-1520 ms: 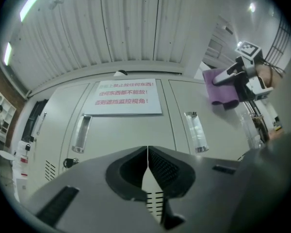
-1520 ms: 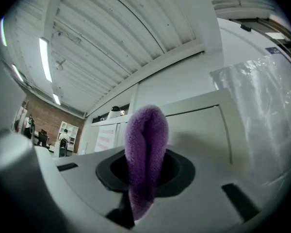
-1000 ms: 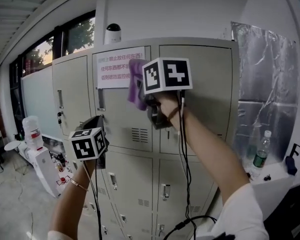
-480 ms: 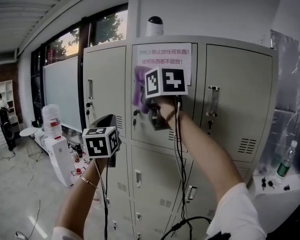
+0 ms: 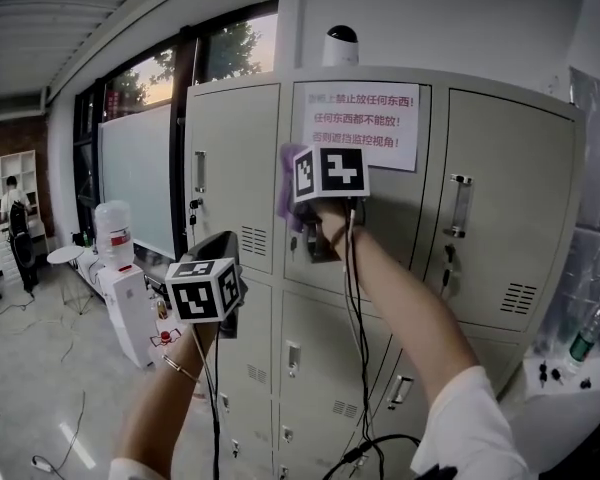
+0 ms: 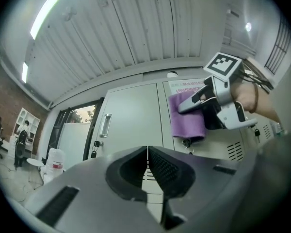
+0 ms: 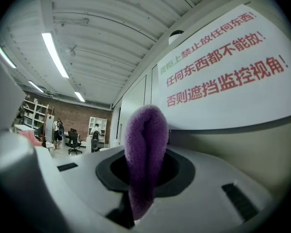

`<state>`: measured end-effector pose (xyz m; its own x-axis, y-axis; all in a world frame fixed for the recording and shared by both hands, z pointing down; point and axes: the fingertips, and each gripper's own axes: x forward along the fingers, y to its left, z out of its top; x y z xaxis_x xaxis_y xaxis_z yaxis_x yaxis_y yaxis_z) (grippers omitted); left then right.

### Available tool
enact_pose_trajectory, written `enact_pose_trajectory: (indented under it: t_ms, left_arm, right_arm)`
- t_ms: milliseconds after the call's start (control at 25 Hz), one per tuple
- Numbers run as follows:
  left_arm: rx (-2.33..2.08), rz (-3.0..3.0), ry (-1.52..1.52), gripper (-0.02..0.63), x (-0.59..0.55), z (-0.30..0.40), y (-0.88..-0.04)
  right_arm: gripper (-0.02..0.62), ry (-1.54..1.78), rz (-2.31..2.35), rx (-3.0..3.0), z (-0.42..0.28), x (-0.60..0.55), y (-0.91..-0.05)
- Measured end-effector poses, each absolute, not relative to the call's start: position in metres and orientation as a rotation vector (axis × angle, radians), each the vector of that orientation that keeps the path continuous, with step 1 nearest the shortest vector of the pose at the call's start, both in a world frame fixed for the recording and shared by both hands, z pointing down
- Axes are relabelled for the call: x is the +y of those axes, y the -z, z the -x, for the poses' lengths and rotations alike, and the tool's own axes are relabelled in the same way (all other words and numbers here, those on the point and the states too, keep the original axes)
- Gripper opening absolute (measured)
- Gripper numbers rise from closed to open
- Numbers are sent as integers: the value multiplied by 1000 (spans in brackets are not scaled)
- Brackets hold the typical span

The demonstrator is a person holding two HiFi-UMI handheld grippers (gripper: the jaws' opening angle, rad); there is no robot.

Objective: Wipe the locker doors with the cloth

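Note:
A bank of pale grey locker doors (image 5: 235,178) fills the head view. My right gripper (image 5: 293,186) is raised against the upper middle door and is shut on a folded purple cloth (image 5: 286,180), which lies on the door just below and left of a paper sign (image 5: 360,126). In the right gripper view the cloth (image 7: 145,149) stands up between the jaws, with the sign (image 7: 223,67) close behind. My left gripper (image 5: 220,246) hangs lower, away from the doors, shut (image 6: 147,171) and empty. From there the cloth (image 6: 186,114) shows on the door.
A white dome camera (image 5: 342,46) sits on top of the lockers. Keys (image 5: 194,206) hang from a lock. A water dispenser (image 5: 115,268) stands at the left, and a bottle (image 5: 583,338) on a ledge at the right. A person (image 5: 15,218) stands far left.
The right gripper has carried the cloth leftward and down, from the sign's right edge to below its left corner. The left gripper has stayed low and shut.

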<state>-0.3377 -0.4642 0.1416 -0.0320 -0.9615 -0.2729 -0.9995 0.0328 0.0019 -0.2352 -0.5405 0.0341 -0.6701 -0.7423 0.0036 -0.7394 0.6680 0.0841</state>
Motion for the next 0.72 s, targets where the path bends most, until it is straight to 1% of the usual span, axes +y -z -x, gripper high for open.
enact_pose_trajectory:
  t_ms: [360,720]
  left_arm:
    - [2118,2051,-280,9,-467,340,-151]
    - [2118,2068,-294,9,-459,332,-155]
  right_arm:
    - [64,165,-1307,-2787,240,-543,-36]
    - [64,152,-1359,-2763,219,-539,-35]
